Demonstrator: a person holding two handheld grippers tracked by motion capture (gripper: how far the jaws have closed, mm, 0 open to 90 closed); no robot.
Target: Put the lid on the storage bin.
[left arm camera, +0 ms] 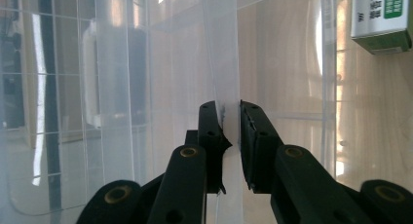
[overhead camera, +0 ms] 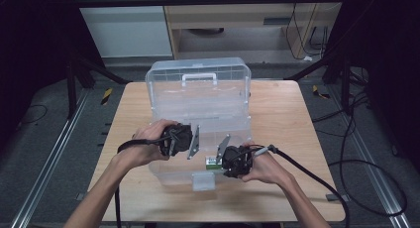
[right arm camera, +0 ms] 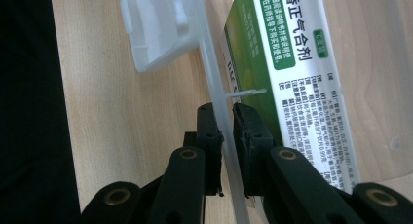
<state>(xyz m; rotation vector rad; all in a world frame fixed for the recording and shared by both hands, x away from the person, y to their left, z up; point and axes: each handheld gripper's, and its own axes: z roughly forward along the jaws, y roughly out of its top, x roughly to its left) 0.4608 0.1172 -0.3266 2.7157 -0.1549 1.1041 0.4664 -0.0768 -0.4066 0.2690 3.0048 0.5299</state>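
A clear plastic storage box [overhead camera: 168, 176] stands on the wooden table with its lid [overhead camera: 223, 96] swung up at the back. Inside, near the front wall, lies a green-and-white medicine carton [overhead camera: 213, 162], which also appears in the left gripper view as the carton [left arm camera: 382, 19] and in the right gripper view as the carton [right arm camera: 292, 63]. My left gripper [overhead camera: 173, 146] [left arm camera: 231, 112] is shut on a clear wall of the box [left arm camera: 221, 63]. My right gripper [overhead camera: 229, 169] [right arm camera: 227, 112] is shut on the thin front wall [right arm camera: 209, 53], beside the carton and the white latch [right arm camera: 156, 29].
The lid carries a white handle [overhead camera: 199, 78]. The front latch [overhead camera: 203, 181] hangs over the box's near edge. Bare wood of the table [overhead camera: 287, 119] lies to the right and left of the box. Cables trail off each gripper toward the floor.
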